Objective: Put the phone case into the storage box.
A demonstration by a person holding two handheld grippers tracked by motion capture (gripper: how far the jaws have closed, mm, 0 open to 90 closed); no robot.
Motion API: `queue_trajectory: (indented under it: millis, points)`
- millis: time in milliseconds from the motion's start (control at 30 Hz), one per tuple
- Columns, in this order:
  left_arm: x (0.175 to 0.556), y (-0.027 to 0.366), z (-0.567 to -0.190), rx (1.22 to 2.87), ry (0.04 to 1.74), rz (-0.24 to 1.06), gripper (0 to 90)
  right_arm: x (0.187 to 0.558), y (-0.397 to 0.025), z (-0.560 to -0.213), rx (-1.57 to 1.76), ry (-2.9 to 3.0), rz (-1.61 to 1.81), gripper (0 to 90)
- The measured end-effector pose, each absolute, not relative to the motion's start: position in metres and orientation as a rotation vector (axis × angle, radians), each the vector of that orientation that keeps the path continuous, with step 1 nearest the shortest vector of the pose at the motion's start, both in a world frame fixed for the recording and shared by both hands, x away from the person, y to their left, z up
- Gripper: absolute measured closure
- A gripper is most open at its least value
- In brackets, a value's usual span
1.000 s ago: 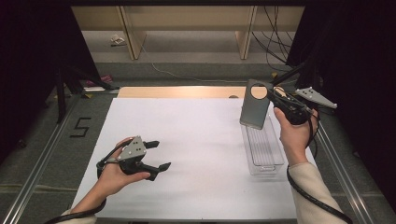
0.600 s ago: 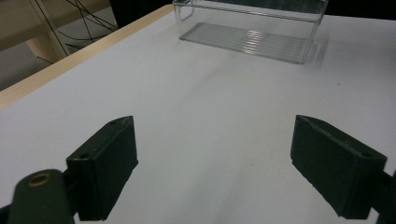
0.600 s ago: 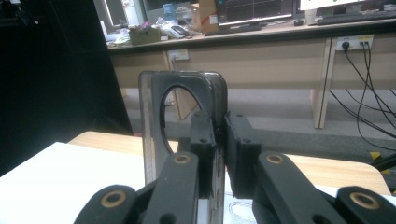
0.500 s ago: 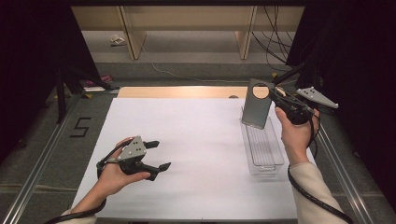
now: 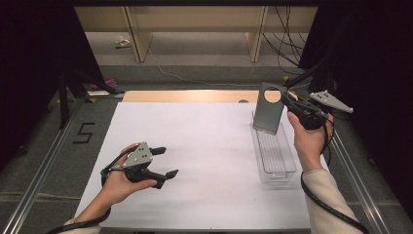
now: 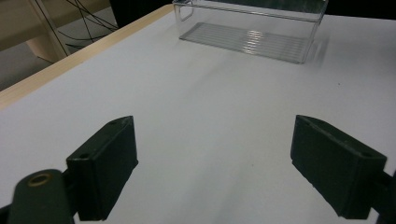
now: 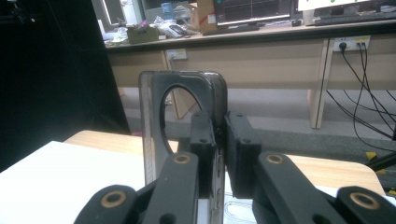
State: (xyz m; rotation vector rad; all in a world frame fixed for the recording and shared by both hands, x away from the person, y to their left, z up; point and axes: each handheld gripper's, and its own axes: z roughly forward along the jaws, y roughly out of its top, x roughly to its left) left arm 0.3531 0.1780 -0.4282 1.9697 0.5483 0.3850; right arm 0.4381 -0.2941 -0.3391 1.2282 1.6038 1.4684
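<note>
Right gripper point(image 5: 292, 105) clamped on grey holed plate point(image 5: 268, 114), above clear tray point(image 5: 277, 168) near surface's right edge. Lower it level and slowly. Left gripper point(image 5: 163, 162) apart, idle.

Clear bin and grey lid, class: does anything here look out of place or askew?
Yes. The grey lid with a round hole is off the clear bin, held tilted above its far end by the right gripper. The bin sits open. The left gripper is open.

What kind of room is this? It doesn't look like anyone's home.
Probably a lab or workshop set up for recording. A white-topped table stands between black curtains, a person's hands work two black handheld grippers, and in the right gripper view a long wooden bench carries computer monitors and cables.
</note>
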Motion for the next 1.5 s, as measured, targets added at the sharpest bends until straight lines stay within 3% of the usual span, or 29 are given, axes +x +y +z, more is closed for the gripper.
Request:
queue_trajectory:
  millis: [1500]
  points:
    - [0.3538, 0.1777, -0.4289, 1.969, 0.549, 0.381, 14.0, 0.4426, -0.2999, -0.3419, 1.233, 1.592, 1.44, 82.9]
